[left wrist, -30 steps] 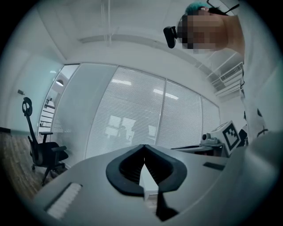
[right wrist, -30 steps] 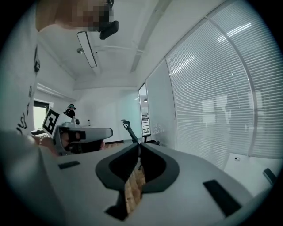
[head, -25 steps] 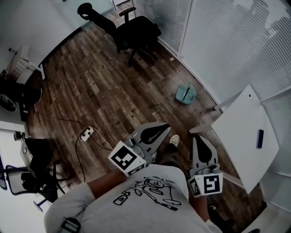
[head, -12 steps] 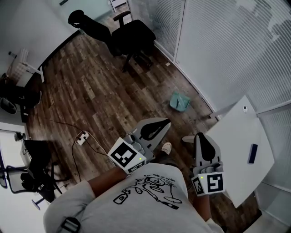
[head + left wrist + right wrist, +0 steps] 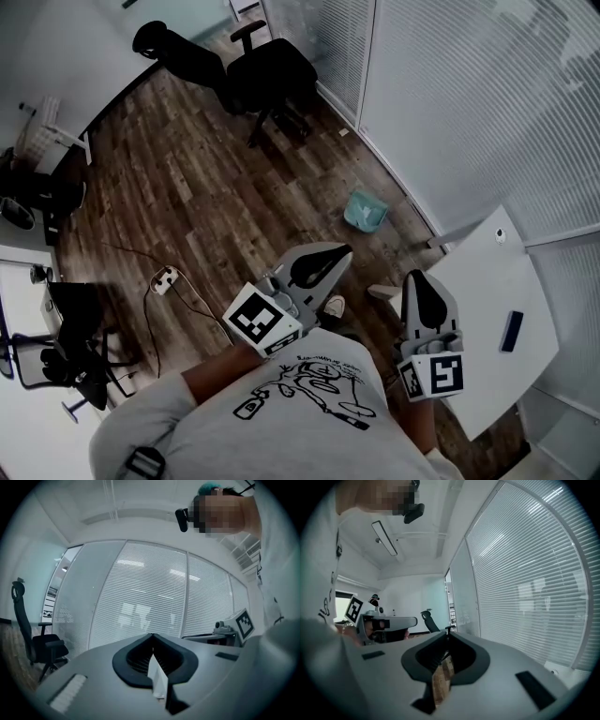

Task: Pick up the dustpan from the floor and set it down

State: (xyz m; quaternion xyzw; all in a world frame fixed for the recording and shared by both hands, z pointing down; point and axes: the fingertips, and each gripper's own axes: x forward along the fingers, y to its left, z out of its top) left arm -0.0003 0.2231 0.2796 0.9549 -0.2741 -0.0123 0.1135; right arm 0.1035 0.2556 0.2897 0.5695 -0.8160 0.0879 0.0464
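Note:
The teal dustpan lies on the wooden floor close to the blind-covered glass wall. Both grippers are held out level in front of the person, well short of it and above the floor. My left gripper points toward the dustpan; in the left gripper view its jaws meet at the tip with nothing between them. To the right, my right gripper is beside the white table's corner, and its jaws are also closed and empty. Neither gripper view shows the dustpan.
A black office chair stands at the far end by the wall of blinds. A white table with a small dark object is at the right. A power strip with cable lies at the left. The person's shoe shows below the left gripper.
The whole view has shifted as the person moved across the room: the dustpan and table slid left and down in the head view. Both grippers kept their pose and stayed shut.

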